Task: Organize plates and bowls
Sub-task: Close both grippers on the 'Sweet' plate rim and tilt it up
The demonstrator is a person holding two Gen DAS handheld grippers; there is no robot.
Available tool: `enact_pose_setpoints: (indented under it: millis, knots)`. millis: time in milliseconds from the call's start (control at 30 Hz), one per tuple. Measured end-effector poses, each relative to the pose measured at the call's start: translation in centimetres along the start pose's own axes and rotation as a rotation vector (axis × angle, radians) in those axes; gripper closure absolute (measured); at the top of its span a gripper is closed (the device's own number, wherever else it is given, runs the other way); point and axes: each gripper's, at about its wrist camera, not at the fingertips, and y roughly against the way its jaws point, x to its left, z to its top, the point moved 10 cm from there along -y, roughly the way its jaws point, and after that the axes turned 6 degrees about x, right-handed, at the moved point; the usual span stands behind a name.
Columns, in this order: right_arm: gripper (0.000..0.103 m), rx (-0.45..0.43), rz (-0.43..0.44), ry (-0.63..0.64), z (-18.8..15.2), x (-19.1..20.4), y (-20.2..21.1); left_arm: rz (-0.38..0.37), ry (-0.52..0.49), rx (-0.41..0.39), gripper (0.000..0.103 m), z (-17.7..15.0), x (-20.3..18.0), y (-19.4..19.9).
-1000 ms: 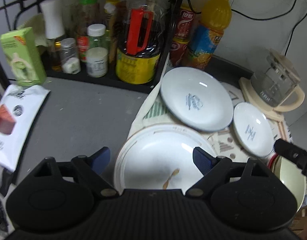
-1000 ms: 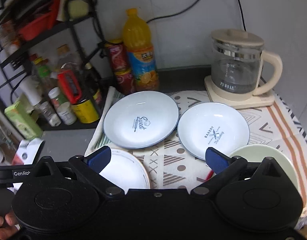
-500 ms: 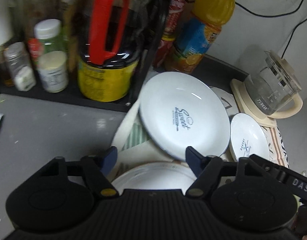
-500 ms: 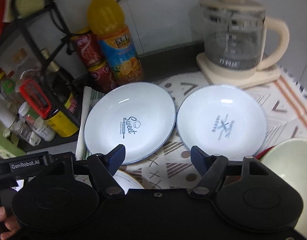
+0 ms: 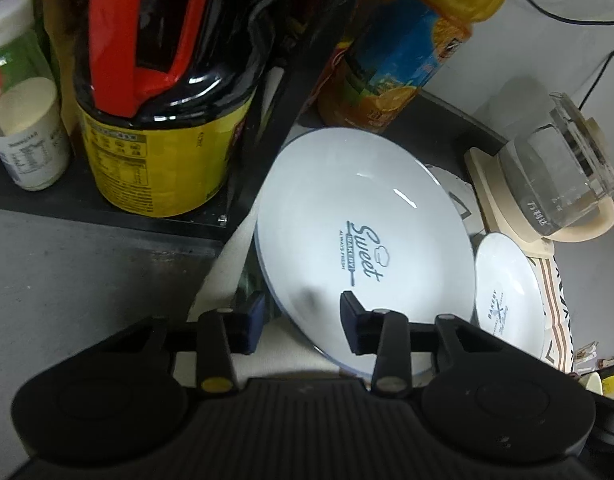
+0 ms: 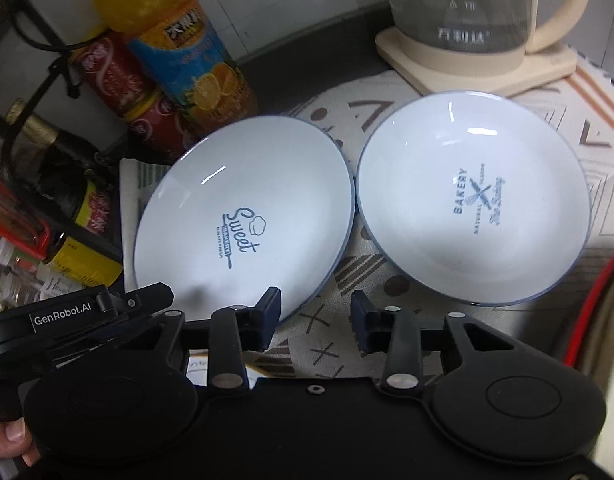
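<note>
My left gripper (image 5: 301, 322) is spread open, and the near rim of the "Sweet" plate (image 5: 367, 240) sits between its fingers, not yet pinched as far as I can tell. Beyond and to the right of that claw lies the "Bakery" plate (image 5: 507, 292), just beside the first. My right gripper (image 6: 315, 320) is also open, holding nothing, hovering over the patterned cloth (image 6: 327, 344). The "Sweet" plate (image 6: 243, 224) is ahead to its left, the "Bakery" plate (image 6: 473, 208) ahead to its right (their rims nearly touch). Farther ahead stand the glass kettle (image 6: 479, 20) and the orange juice bottle (image 6: 187, 60).
</note>
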Motion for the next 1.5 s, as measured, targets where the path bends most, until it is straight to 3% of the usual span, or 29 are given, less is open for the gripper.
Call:
enact_pose_setpoints:
  millis: [300,533,733,833,1100,1500]
  knots:
    - [0.076,0.028,0.047,-0.083,0.3,-0.1,-2.9,-0.010,-0.025,0.041,0.075,-0.4,0.9,-2.3]
    - [0.084,0.009,0.070,-0.130,0.7,-0.3,-4.1,-0.010,-0.033,0.022,0.078,0.6,0.6,-3.1]
    - [0.084,-0.023,0.051,-0.123,1.3,-0.3,-4.5,0.008,-0.026,-0.006,0.078,0.8,0.5,-3.1]
    - [0.086,-0.021,0.047,-0.113,1.3,-0.3,-4.5,0.019,-0.011,-0.009,0.084,0.9,0.6,-3.1]
    - [0.088,-0.088,0.032,-0.066,2.5,0.8,-1.7,-0.014,-0.016,-0.053,0.086,1.5,-0.1,-1.0]
    - [0.088,-0.157,0.050,-0.013,0.3,0.5,2.8,-0.017,-0.027,-0.104,0.086,-2.1,-1.7,2.6]
